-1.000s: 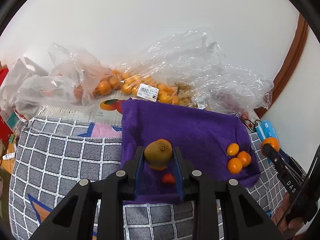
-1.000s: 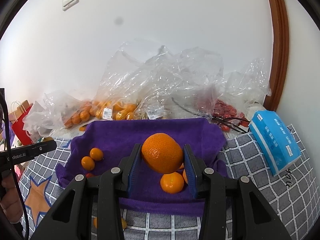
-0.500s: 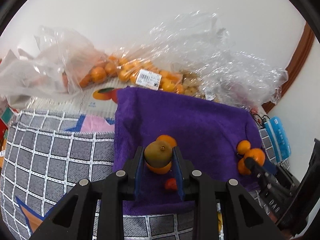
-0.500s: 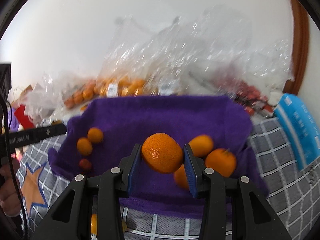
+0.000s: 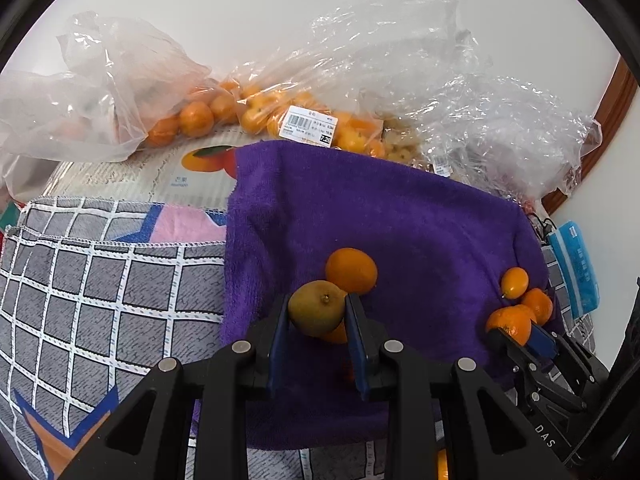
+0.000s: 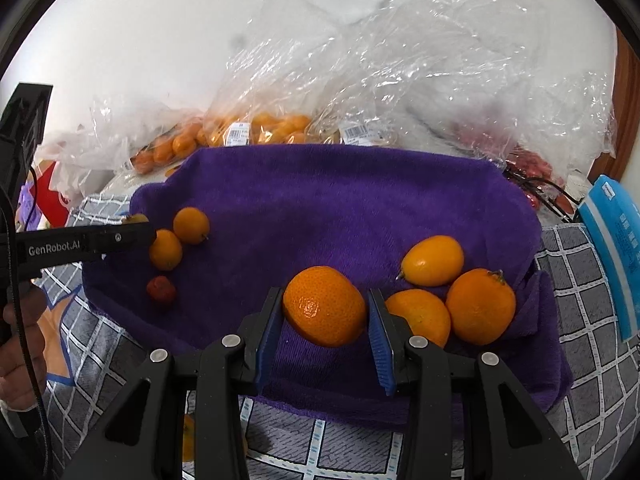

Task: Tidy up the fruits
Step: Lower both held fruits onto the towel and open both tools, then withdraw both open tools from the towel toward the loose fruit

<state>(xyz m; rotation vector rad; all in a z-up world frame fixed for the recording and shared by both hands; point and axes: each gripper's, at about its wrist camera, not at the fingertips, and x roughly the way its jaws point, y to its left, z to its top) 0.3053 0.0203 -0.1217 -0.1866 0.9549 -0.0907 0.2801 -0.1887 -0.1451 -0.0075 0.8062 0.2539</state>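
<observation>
1. Left gripper (image 5: 318, 316): fingers clamped on a greenish-brown fruit (image 5: 317, 308), held above the near part of the purple towel (image 5: 360, 216).
2. Two orange fruits lie on the towel just behind and beneath the held fruit; one (image 5: 351, 270) shows clearly.
3. Right gripper (image 6: 325, 312): fingers clamped on an orange (image 6: 325, 305), held over the towel's near right area.
4. Three more orange fruits rest on the towel just right of it, the nearest (image 6: 420, 316) beside the right finger.
5. A small red fruit (image 6: 161, 289) lies on the towel's left side.
6. Clear plastic bags (image 6: 360, 80) of fruit lie behind the towel, against the wall.
7. The towel lies on a checked grey cloth (image 5: 100, 280).
</observation>
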